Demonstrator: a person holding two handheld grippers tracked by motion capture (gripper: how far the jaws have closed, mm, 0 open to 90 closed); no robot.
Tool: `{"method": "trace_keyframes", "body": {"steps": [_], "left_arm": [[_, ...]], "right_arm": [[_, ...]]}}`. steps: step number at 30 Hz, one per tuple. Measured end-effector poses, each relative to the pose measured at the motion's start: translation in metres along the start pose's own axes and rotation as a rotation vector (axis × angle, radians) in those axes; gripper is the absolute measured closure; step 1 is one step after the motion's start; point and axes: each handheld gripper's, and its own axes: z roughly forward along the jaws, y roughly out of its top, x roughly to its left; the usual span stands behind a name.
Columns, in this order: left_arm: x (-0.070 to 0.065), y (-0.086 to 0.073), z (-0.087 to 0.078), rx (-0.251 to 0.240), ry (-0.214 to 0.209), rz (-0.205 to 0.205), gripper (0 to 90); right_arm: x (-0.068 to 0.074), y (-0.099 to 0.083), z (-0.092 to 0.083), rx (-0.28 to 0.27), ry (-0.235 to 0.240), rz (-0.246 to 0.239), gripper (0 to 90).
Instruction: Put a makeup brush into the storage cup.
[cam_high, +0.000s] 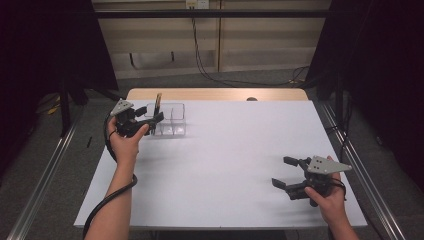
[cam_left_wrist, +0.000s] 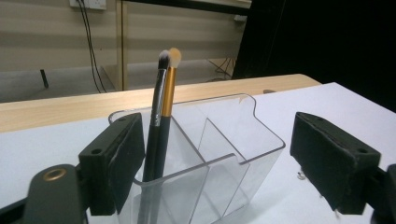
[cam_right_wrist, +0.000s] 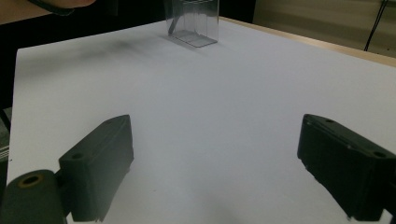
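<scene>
Your left gripper (cam_left_wrist: 217, 154) is released, its jaws standing wide on either side of the clear organizer (cam_left_wrist: 205, 154) at the far left of the white tabletop (cam_high: 225, 160). Two makeup brushes, one with a black handle (cam_left_wrist: 153, 140) and one with a gold handle (cam_left_wrist: 168, 98), stand tilted together in the compartment nearest the left jaw, untouched by either pad. Your right gripper (cam_high: 286, 172) is released too, holding nothing, over bare tabletop near the right edge, well apart from the organizer.
</scene>
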Motion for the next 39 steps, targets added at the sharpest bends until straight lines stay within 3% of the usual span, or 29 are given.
{"method": "trace_keyframes", "body": {"steps": [19, 30, 39], "left_arm": [[-0.01, -0.002, -0.007, -0.025, -0.042, -0.005, 1.1], [-0.01, -0.007, -0.012, -0.039, -0.069, -0.01, 0.0], [-0.013, -0.008, -0.02, -0.038, -0.094, 0.016, 0.0]], "right_arm": [[0.0, 0.0, -0.003, -0.008, -0.012, 0.005, 10.3], [-0.001, 0.001, -0.003, -0.009, -0.015, 0.005, 10.3], [0.0, 0.001, -0.001, -0.006, -0.013, 0.0, 10.3]]}}
